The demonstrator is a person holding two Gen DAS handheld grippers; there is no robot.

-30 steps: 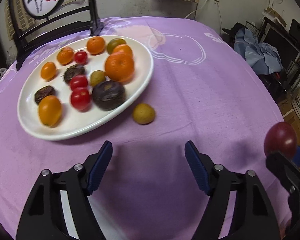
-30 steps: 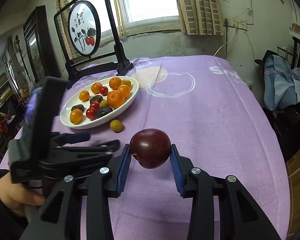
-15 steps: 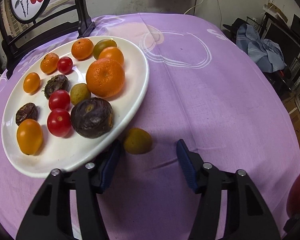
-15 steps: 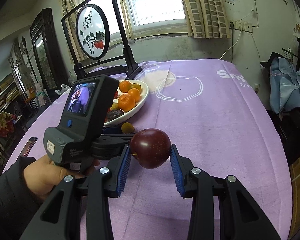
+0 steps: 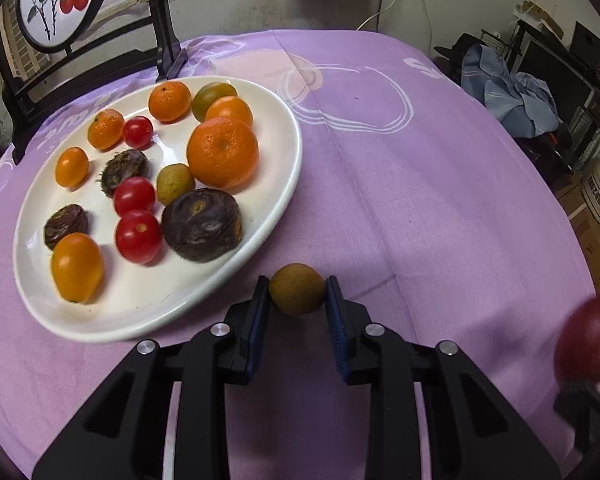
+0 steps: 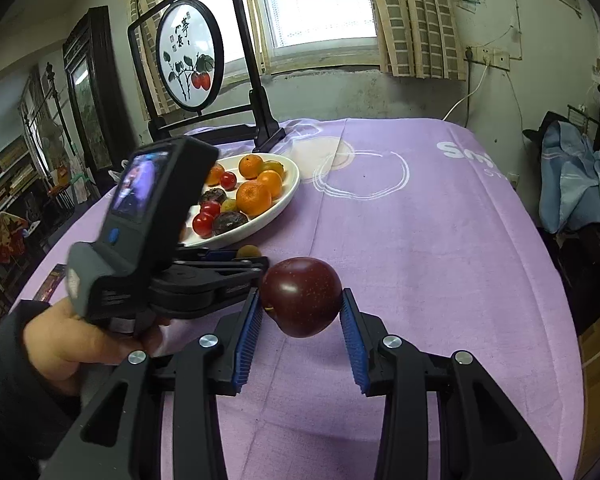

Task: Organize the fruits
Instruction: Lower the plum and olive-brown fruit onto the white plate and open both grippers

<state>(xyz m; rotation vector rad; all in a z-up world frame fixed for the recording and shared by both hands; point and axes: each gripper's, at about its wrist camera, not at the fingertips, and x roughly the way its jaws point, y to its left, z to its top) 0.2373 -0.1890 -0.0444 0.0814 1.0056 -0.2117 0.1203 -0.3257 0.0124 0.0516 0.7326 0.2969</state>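
A white oval plate on the purple cloth holds oranges, cherry tomatoes, dark passion fruits and small tan fruits. My left gripper is shut on a small brown-yellow round fruit on the cloth just off the plate's near right rim. My right gripper is shut on a dark red plum and holds it above the cloth, to the right of the left gripper. The plum also shows at the right edge of the left wrist view. The plate shows in the right wrist view.
A black-framed round painted screen stands at the table's far left behind the plate. The purple tablecloth stretches to the right. A chair with blue clothes stands beyond the table's right edge.
My left gripper moved forward to the small brown-yellow fruit beside the plate and closed on it. My right gripper kept hold of the plum.
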